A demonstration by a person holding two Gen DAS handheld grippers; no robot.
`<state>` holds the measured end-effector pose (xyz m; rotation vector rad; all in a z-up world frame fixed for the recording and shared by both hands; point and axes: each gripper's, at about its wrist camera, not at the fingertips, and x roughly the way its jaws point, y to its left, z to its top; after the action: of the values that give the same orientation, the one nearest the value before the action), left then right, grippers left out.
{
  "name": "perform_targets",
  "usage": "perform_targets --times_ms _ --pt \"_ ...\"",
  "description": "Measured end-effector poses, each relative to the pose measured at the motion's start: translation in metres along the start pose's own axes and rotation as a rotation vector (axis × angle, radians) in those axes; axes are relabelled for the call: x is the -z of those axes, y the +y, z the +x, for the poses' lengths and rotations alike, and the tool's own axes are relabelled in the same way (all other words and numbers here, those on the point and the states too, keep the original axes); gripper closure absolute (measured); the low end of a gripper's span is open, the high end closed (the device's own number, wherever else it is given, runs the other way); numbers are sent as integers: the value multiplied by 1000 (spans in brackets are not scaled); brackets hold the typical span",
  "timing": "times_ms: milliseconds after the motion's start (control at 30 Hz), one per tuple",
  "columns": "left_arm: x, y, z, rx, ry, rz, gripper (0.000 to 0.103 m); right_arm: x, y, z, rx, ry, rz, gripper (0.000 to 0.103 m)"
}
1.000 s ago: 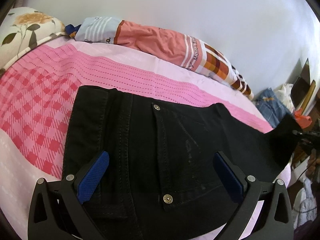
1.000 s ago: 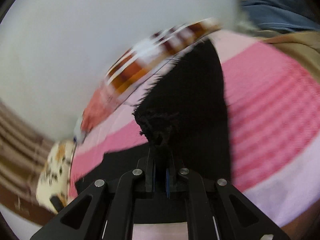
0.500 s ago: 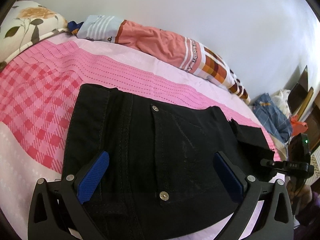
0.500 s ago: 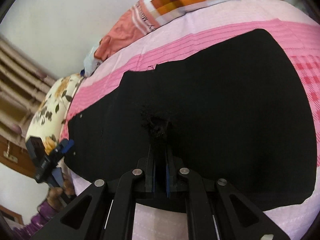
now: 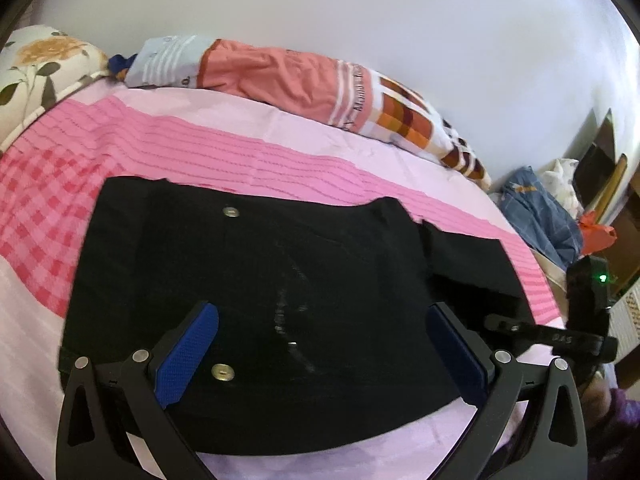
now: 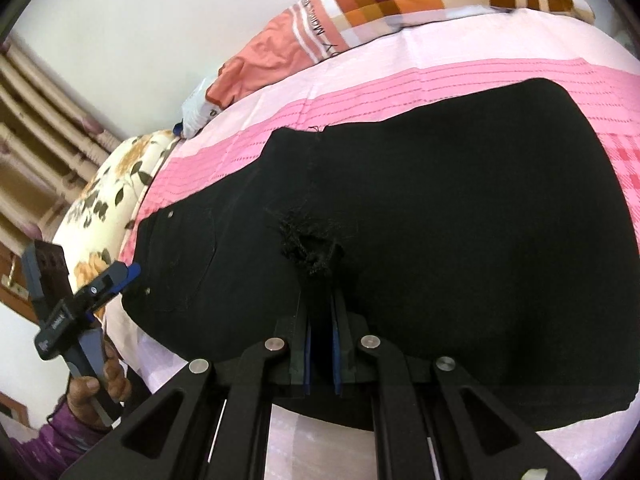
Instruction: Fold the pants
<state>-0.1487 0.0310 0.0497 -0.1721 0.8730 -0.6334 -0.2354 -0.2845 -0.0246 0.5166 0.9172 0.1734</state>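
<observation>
- Black pants (image 5: 280,304) lie flat on the pink sheet (image 5: 224,160) of the bed, waistband end at the left in the left wrist view, legs folded over toward the right.
- Floral pillow (image 5: 36,68) sits at the far left edge of the bed, well apart from the pants.
- Pink check part of the sheet runs under the left edge of the pants.
- Left gripper (image 5: 320,352) hovers over the waist area, jaws spread wide, blue pads (image 5: 188,352) on either side of the back pocket; nothing between them.
- Two metal rivets (image 5: 223,372) show on the pocket edge, one near the left pad, one farther up.
- Rolled orange-and-plaid blanket (image 5: 320,84) lies along the wall behind the pants, not touching them.
- Folded leg layer (image 5: 464,260) sits on top at the right side of the pants.
- Right gripper (image 6: 320,316) is clamped on a frayed hem (image 6: 310,248) of the leg, fabric bunched between its closed fingers, held over the pants body.
- Right gripper also shows at the right edge of the left wrist view, green LED lit.
- Blue denim pile (image 5: 540,216) lies off the bed at far right, near the wall.
</observation>
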Motion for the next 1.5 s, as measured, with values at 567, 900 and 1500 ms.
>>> perform_targets --times_ms 567,900,1500 --pt "8 -24 16 34 75 39 0 18 34 14 54 6 -173 94" --pt "11 -20 21 44 109 -1 0 25 39 10 42 1 -199 94" --pt "14 -23 27 40 140 1 0 39 52 12 -22 40 -232 84"
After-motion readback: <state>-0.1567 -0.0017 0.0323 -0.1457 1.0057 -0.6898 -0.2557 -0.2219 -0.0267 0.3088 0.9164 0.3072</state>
